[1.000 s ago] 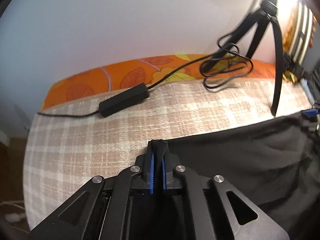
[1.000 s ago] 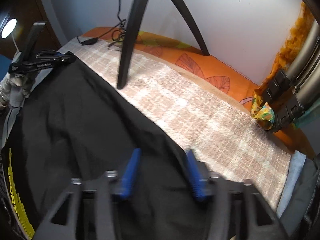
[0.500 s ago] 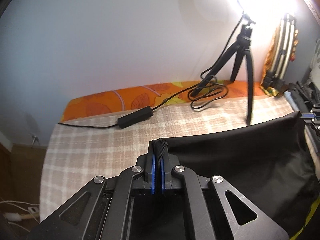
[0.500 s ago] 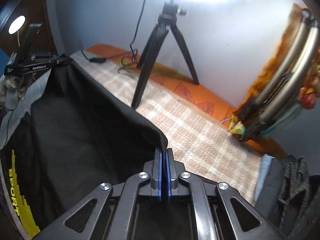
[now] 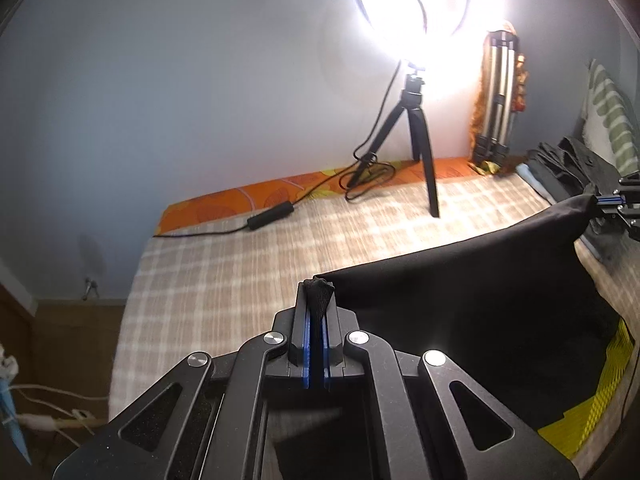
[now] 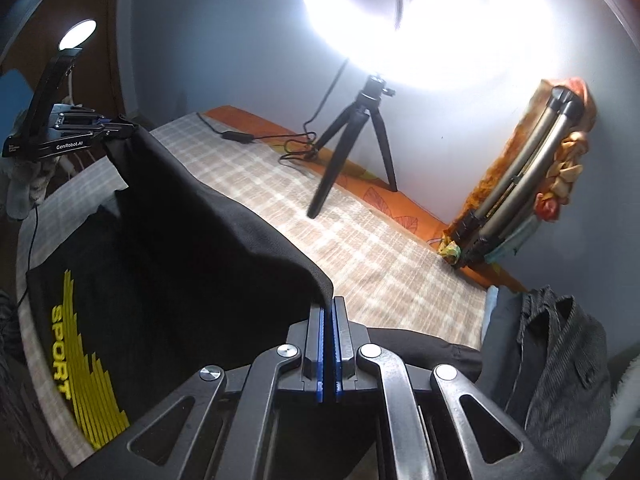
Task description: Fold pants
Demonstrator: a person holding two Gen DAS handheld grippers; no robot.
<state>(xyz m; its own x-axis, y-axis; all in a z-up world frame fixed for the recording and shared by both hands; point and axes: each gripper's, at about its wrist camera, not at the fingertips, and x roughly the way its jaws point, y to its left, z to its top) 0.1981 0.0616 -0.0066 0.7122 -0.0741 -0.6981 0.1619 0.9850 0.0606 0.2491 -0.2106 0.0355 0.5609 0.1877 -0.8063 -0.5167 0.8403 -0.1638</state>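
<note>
Black pants (image 5: 472,292) with a yellow SPORT print (image 6: 80,352) hang between my two grippers above a bed with a checked beige cover (image 5: 248,264). My left gripper (image 5: 316,300) is shut on one corner of the pants' top edge, bunched between the blue pads. My right gripper (image 6: 329,312) is shut on the other corner. Each gripper shows in the other's view: the right gripper at the far right of the left wrist view (image 5: 612,202), the left gripper at the upper left of the right wrist view (image 6: 100,128). The edge between them sags a little.
A ring light on a small black tripod (image 5: 416,136) stands at the back of the bed, its cable and inline switch (image 5: 272,216) trailing left. A folded tripod (image 6: 520,184) leans against the wall. Dark clothes (image 6: 560,360) lie at the right.
My right gripper has shut on the pants' edge. Both grippers have lifted the pants up off the bed, and the views tilted up toward the ring light.
</note>
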